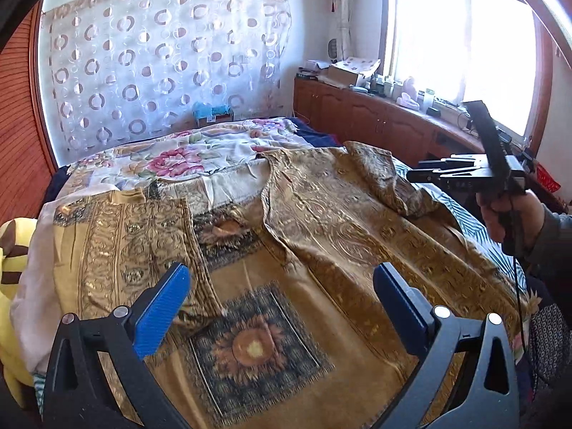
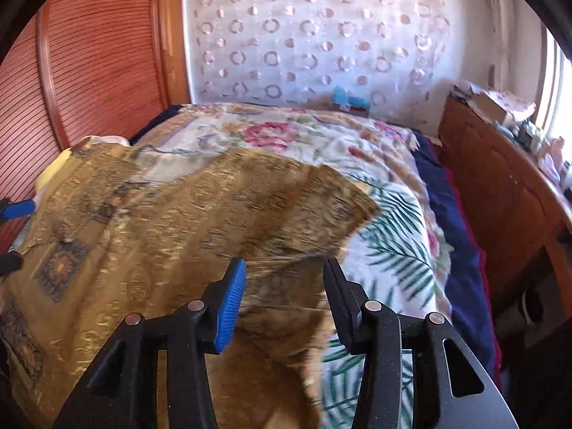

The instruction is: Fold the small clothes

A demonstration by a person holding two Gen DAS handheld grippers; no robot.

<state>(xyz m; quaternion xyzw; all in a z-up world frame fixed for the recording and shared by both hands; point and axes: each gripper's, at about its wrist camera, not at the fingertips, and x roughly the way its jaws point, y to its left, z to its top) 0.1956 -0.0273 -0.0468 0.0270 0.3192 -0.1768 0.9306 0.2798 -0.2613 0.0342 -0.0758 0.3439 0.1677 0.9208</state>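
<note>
A gold patterned garment (image 1: 321, 221) with dark sunflower squares lies spread on the bed; its right sleeve is folded over near the right side. It also shows in the right wrist view (image 2: 171, 228), blurred. My left gripper (image 1: 282, 296) is open and empty, just above the garment's front hem. My right gripper (image 2: 282, 293) is open, hovering over the garment's right edge with nothing between the pads. The right gripper also shows in the left wrist view (image 1: 443, 175), held above the folded sleeve.
A floral bedspread (image 1: 186, 157) covers the bed's far half, with a palm-leaf sheet (image 2: 393, 236) on the right. A wooden cabinet (image 1: 371, 114) with clutter runs along the right under the window. A yellow cushion (image 1: 10, 250) lies at left.
</note>
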